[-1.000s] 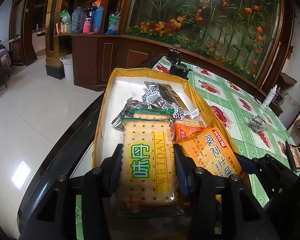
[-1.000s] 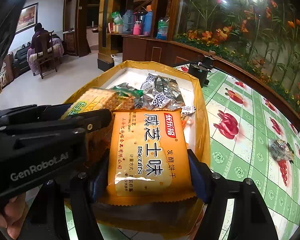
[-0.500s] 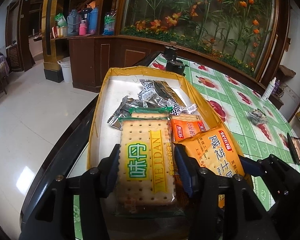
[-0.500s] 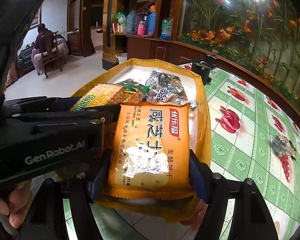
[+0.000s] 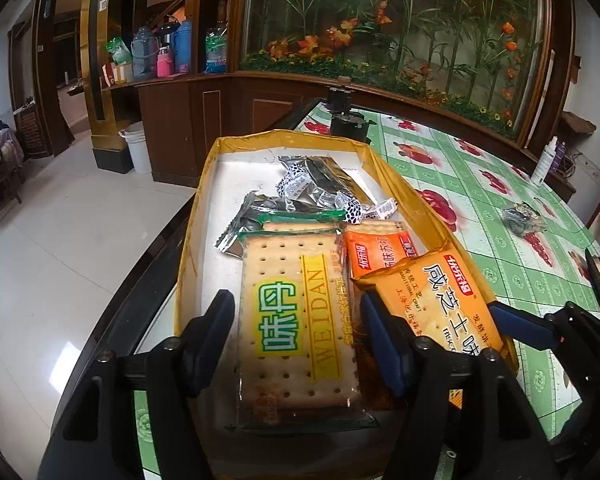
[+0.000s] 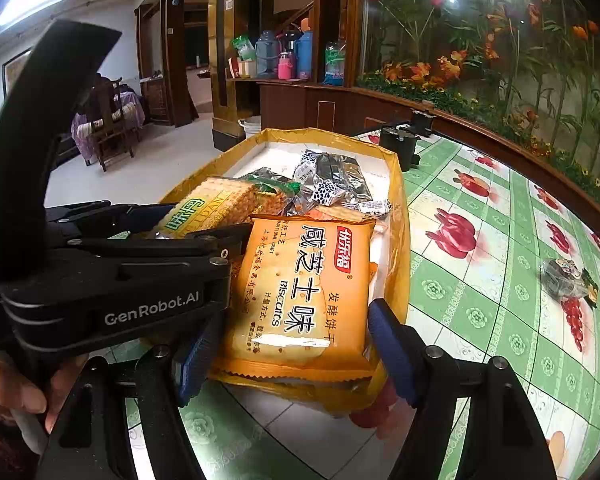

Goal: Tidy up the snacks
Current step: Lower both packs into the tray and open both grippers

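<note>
Both grippers hang over the near end of the yellow tray (image 5: 204, 184). The left gripper (image 5: 300, 344) is opening, its pads clear of the cracker pack (image 5: 296, 320) lying in the tray. The right gripper (image 6: 296, 356) straddles the orange biscuit pack (image 6: 304, 288) beside it; whether its pads press I cannot tell.

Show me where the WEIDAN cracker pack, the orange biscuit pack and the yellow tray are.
WEIDAN cracker pack (image 5: 296, 320): left wrist view, its green label.
Orange biscuit pack (image 6: 304, 292): right wrist view, its printed front.
Yellow tray (image 5: 284, 138): left wrist view, its far wall.
</note>
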The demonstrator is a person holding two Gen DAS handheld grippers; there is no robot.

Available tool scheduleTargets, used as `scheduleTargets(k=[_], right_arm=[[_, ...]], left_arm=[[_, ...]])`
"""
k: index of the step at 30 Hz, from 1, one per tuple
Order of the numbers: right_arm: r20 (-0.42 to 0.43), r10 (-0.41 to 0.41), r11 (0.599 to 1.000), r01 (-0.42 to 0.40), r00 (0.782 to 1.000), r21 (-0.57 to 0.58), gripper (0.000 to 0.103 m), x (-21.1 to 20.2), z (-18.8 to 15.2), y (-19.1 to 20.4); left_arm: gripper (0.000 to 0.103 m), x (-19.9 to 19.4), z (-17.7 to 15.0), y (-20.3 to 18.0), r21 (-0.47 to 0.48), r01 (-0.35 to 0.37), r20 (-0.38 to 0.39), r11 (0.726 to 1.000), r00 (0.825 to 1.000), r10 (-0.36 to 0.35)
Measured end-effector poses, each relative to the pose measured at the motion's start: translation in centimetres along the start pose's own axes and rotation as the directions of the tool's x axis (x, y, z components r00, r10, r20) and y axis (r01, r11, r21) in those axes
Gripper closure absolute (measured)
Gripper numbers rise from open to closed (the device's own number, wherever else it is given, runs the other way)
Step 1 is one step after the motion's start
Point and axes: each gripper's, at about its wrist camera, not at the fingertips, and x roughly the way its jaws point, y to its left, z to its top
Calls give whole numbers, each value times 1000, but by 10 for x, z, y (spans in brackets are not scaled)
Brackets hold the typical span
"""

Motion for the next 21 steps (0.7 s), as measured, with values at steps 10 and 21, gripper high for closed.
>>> scheduleTargets(k=[10,21], right_arm=[[19,15,1000,-15,1000,16,25,-10,-3,-4],[14,3,998,-4,1000,64,22,-21,-9,-20]], left_arm=[[34,-4,-4,-9,50,-60,9,997,998,60],[28,-7,-5,-7,49,-94,20,994,995,93]])
